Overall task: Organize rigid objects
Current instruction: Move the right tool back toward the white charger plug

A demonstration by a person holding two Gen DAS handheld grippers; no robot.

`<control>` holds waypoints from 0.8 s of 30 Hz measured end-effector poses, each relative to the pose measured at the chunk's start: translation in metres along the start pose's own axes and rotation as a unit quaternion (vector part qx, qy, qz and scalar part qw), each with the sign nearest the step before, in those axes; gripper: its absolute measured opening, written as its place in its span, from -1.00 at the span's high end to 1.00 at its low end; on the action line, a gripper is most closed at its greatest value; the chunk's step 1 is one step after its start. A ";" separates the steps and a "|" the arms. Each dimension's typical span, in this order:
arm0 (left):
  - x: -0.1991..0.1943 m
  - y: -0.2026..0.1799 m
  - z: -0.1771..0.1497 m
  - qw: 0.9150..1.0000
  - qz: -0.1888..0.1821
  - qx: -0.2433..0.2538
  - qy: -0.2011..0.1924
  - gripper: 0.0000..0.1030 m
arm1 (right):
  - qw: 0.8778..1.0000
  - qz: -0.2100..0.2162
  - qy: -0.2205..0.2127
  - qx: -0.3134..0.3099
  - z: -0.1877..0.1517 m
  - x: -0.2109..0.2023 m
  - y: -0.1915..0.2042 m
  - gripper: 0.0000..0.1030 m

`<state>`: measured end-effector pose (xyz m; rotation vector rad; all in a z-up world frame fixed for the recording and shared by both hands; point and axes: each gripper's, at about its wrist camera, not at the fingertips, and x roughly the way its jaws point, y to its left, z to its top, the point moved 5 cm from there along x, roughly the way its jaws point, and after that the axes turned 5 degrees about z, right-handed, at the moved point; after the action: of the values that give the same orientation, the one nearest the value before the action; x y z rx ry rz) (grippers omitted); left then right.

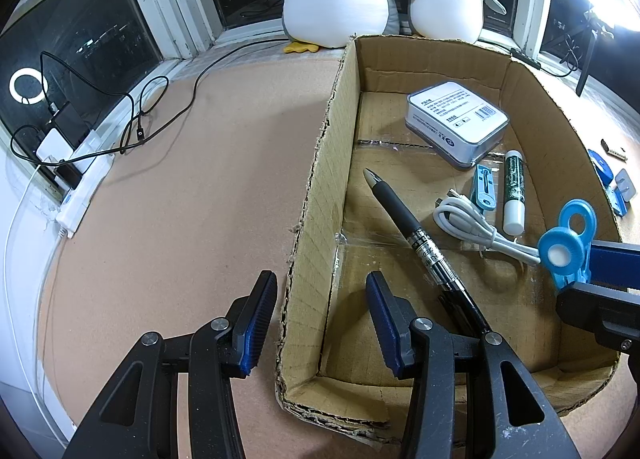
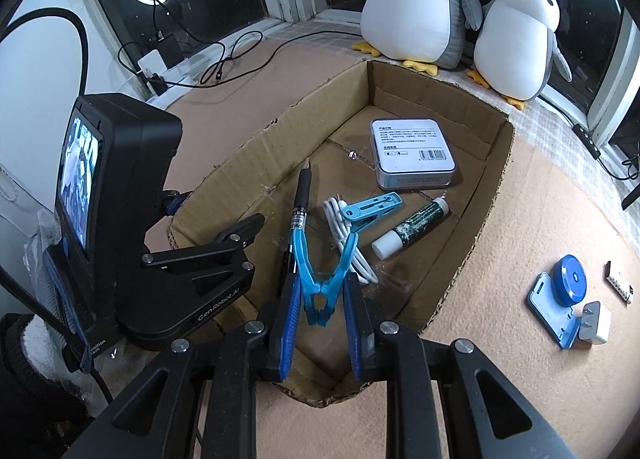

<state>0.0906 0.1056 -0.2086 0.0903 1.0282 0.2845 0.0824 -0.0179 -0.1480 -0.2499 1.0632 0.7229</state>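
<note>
**A:** Entry, item in hand: light blue clip (image 2: pixel 320 291). Where is it?

**B:** Pinched between the fingers (image 2: pixel 290 315) of the right gripper (image 2: pixel 320 319), by its two handle ends. Its mouth is forced open into a V. The clip hangs over the near end of the cardboard box (image 2: pixel 496 179), inside the rim, above the box floor.

**A:** Long axis?

**B:** Runs on along the fingers, pointing forward and down into the box. The open tips sit above the black pen (image 2: pixel 301 195) and the white cable (image 2: pixel 344 235); whether they touch either I cannot tell.

**A:** Left gripper (image 1: pixel 320 319)?

**B:** Fingers part spread, holding nothing. They straddle the left wall of the box, one finger outside over the bench (image 1: pixel 180 199), one inside. The wall stands between the pads without visible contact.

**A:** Which hand is nearer the work?

**B:** The right one. From the left view the clip shows at the far right of the box, well apart from the left fingers.

**A:** Already filed in the box?

**B:** Silver tin (image 2: pixel 414 155), second blue clip (image 2: pixel 370 211), green-and-white tube (image 2: pixel 412 227), pen, cable.

**A:** Outstanding?

**B:** On the bench right of the box: round blue case (image 2: pixel 570 279), blue holder (image 2: pixel 550 311), white plug (image 2: pixel 596 323), small white stick (image 2: pixel 620 281).

**A:** Judgement on next move?

**B:** Likely a release straight down; a free spot of floor lies just nearer than the cable.
</note>
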 end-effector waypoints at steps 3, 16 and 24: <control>0.000 0.000 0.000 1.000 0.000 0.000 0.000 0.03 | 1.000 0.000 -0.001 0.003 0.000 0.000 -0.001 0.59; 0.000 0.000 0.000 1.000 0.000 0.000 0.000 0.03 | 1.000 0.001 -0.017 0.015 0.003 -0.011 -0.007 0.17; 0.000 0.000 0.000 1.000 0.000 0.000 0.000 0.03 | 0.998 -0.002 -0.040 0.056 -0.008 -0.036 -0.037 0.13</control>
<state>0.0900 0.1055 -0.2085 0.0905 1.0285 0.2843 0.0905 -0.0646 -0.1260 -0.1261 1.0222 0.6632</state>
